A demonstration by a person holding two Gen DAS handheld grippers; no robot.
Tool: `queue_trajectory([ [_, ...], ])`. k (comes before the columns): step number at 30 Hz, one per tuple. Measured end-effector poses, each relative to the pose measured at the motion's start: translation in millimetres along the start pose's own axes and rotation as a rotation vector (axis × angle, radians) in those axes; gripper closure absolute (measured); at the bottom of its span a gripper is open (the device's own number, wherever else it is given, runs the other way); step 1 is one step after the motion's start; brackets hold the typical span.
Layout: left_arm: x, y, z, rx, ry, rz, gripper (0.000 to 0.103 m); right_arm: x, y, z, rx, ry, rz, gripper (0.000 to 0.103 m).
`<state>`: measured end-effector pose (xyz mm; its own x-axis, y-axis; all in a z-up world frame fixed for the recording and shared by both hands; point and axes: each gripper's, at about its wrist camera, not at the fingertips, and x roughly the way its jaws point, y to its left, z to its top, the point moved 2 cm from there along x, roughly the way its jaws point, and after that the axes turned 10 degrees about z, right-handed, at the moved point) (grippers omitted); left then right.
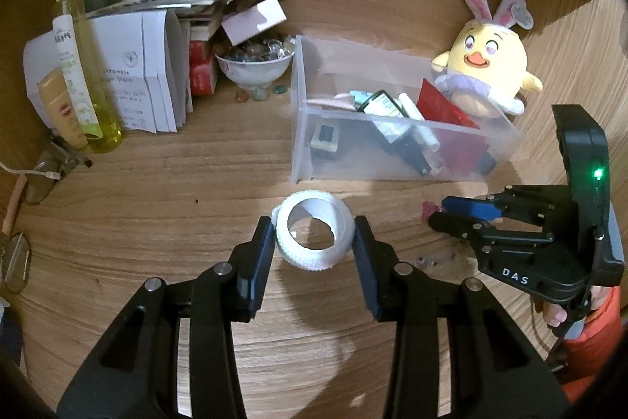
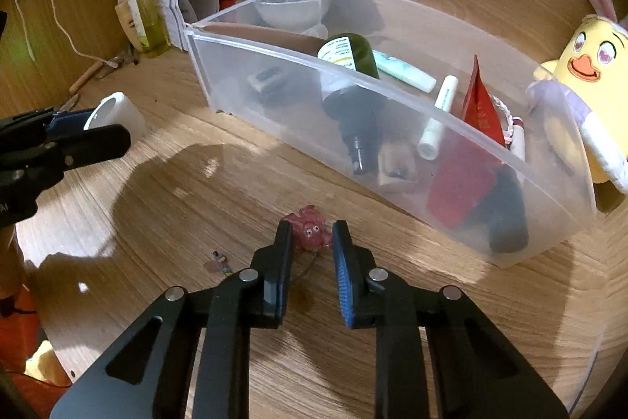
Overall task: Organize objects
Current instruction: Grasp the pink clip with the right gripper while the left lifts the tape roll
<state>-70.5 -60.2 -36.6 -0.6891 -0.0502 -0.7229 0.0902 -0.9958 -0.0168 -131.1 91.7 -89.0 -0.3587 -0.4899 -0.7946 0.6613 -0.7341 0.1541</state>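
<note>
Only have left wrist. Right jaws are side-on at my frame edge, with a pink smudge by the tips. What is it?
Observer: A small pink toy with googly eyes. It sits between the right gripper jaws, and the pads look to be pressing on it.
Operator: Anything attached?
Observer: A thin cord trails from it, back between the jaws.
Operator: Anything in the bin behind the red packet?
Observer: Yes. In the bin, a pink-and-white braided piece lies just behind the red packet.
</note>
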Motion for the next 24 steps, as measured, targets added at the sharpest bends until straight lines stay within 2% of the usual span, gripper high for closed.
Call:
queue_trajectory([
  [7,-11,-4,10,-0.007,-0.032,-0.021,0.063,-38,-7,11,0.037,-0.097,0.019,0.085],
  [16,-26,-24,30,-0.003,-0.093,-0.068,0.063,-101,-18,20,0.045,-0.24,-0.032,0.085],
  [24,-40,-40,55,0.023,-0.154,-0.081,0.063,-142,-37,24,0.067,-0.33,-0.076,0.085],
])
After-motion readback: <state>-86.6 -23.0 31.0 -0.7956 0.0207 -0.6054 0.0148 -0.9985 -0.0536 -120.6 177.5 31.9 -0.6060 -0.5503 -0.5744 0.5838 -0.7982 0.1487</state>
